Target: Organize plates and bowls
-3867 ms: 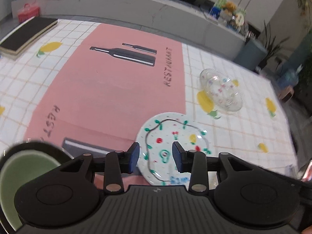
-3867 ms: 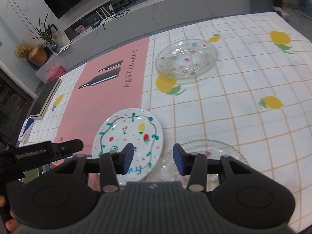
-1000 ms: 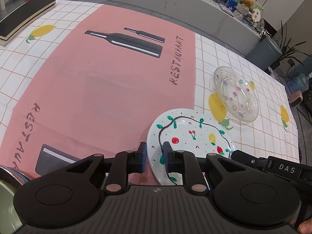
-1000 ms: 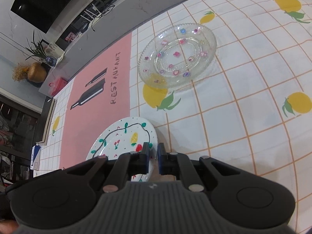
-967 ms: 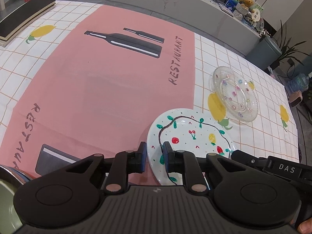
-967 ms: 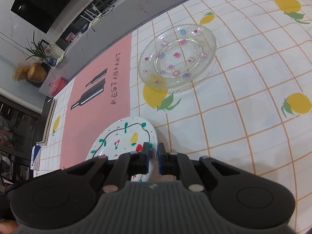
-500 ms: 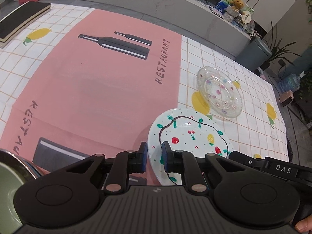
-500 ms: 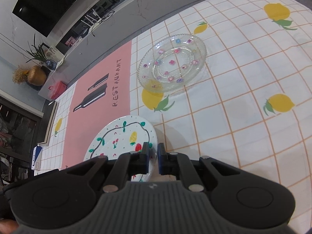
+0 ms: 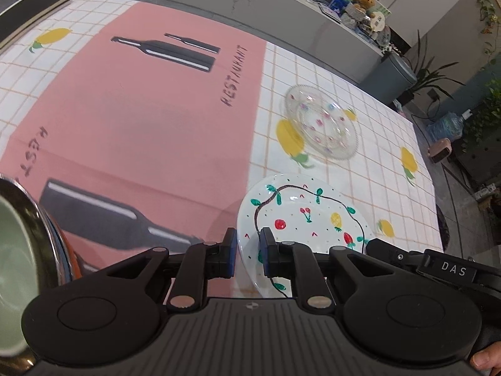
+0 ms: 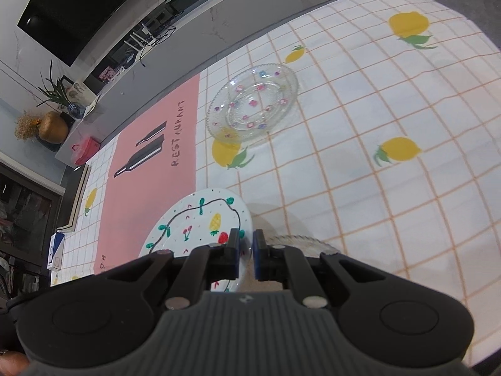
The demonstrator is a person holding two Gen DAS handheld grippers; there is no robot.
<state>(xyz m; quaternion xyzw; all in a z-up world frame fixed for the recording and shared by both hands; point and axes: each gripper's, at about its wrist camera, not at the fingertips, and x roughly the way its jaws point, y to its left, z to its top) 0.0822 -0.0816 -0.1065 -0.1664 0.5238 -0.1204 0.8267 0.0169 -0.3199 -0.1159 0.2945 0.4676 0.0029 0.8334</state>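
**Ceramic plate held between two grippers**

Left gripper (image 9: 248,252) is clamped on the near-left rim of the painted plate (image 9: 307,216), which appears raised off the tablecloth (image 9: 141,119). Right gripper (image 10: 246,250) pinches its right rim. Glass plate (image 10: 253,106) lies ahead and rightward, well apart, nearer the right hand, and is probably the stacking spot.

Both wrist views look steeply down, sharing the painted plate (image 9: 313,216).
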